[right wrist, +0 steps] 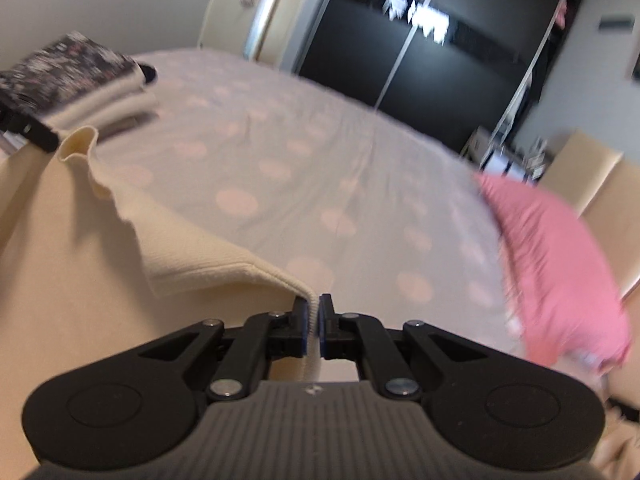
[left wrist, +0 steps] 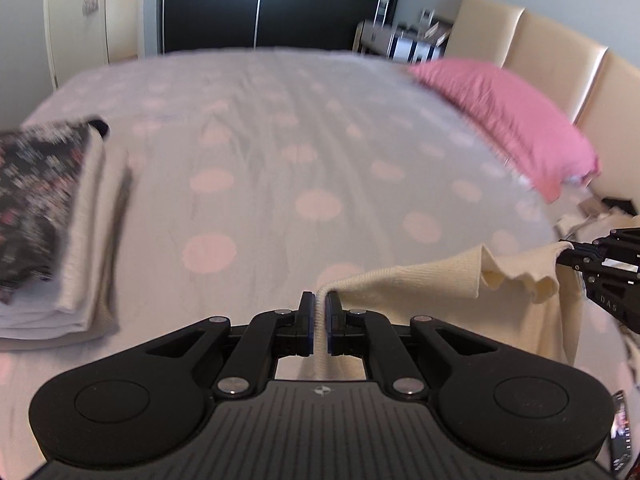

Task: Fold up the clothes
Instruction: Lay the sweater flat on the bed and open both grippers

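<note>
Both your left hand-held gripper [left wrist: 321,300] and right hand-held gripper [right wrist: 314,304] are pinched shut on the cream garment [left wrist: 448,280], lower right, hanging over the bed [left wrist: 280,140]. Risk: thin edge grip slips, or it sags and lands creased.

Matte black tool [left wrist: 319,304] — blue-edged pads, silver pivot screws, ribbed grey body.

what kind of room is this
Most likely a bedroom: a bed with a dotted sheet fills the view, a pink pillow lies by the padded headboard, and a dark sliding wardrobe stands behind.
</note>
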